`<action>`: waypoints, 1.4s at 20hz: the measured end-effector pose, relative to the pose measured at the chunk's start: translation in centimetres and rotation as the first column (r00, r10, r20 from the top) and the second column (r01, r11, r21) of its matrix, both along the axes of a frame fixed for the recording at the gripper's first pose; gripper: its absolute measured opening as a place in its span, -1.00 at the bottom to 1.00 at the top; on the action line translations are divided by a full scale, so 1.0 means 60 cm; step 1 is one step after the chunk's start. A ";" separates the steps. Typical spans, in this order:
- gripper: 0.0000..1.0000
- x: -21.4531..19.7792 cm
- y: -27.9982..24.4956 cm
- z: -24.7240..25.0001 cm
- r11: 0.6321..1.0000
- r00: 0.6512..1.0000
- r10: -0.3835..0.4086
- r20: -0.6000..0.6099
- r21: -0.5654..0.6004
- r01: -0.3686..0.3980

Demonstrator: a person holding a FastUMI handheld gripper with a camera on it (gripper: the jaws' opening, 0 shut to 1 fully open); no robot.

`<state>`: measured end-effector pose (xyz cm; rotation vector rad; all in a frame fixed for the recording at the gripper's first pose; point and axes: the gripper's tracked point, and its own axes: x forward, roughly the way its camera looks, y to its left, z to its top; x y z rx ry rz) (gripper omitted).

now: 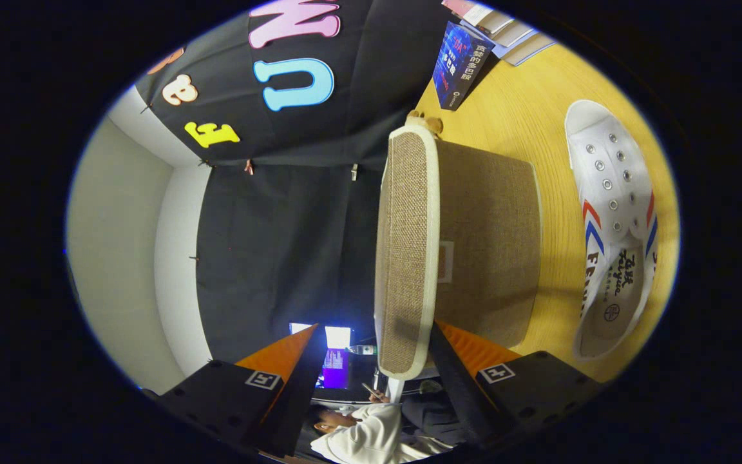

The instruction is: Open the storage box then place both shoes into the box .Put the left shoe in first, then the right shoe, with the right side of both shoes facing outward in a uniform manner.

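Straddling the storage box lid edge, gripper spread apart, shoe lying beyond

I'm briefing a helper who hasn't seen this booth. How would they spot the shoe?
On the yellow wooden table, beside the beige woven fabric storage box whose lid edge sits between the open gripper fingers, lies the white canvas shoe. Its red-and-blue side stripes mark it.

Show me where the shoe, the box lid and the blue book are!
White canvas shoe with red and blue stripes (612, 212): gripper view, on its eyelet-dotted upper.
Beige woven fabric lid of the storage box (408, 251): gripper view, on its woven face, between the jaws.
Dark blue book (458, 64): gripper view, on its cover.
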<state>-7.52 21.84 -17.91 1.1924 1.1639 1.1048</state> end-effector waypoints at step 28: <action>-0.90 0.024 0.126 0.144 0.902 0.978 -0.204 0.046 -0.381 0.206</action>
